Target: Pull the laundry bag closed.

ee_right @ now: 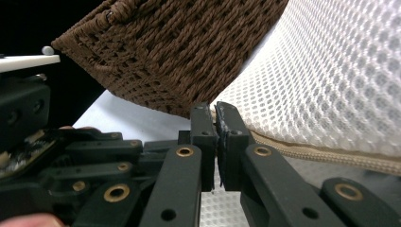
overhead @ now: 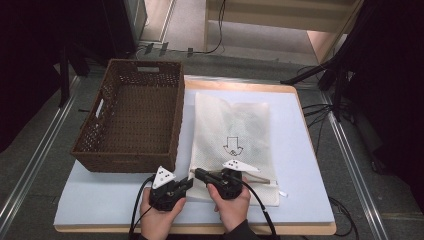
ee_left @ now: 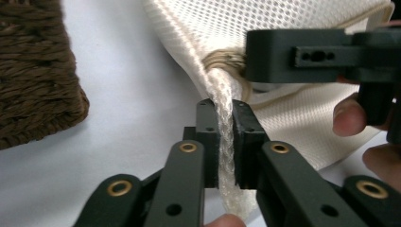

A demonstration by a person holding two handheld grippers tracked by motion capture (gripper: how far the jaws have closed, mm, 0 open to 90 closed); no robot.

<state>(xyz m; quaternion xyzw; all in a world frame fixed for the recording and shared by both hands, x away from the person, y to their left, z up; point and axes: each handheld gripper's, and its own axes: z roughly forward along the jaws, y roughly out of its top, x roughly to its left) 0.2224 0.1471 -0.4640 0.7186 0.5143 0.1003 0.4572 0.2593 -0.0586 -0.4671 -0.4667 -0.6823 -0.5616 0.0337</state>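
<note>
White mesh bag (overhead: 232, 145) flat on tabletop (overhead: 300, 150), mid-right, mouth end at near edge, just beside wicker basket (overhead: 132, 117) at left-far corner. Left claw (ee_left: 221, 142) pinching braided drawstring (ee_left: 223, 118) just below knot. Right claw (ee_right: 212, 142) pressed together on bag's corner by zipper seam (ee_right: 321, 153), near edge. Likely light, soft, floppy, no stiffness; mesh snag-prone, cord a bit slippery. Best hold: cord at knot plus hemmed seam, not loose mesh.

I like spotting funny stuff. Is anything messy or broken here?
Nothing looks broken or spilled. The mesh bag lies flat beside the basket. The left gripper pinches its cord, and the right gripper pinches the bag's corner.
</note>
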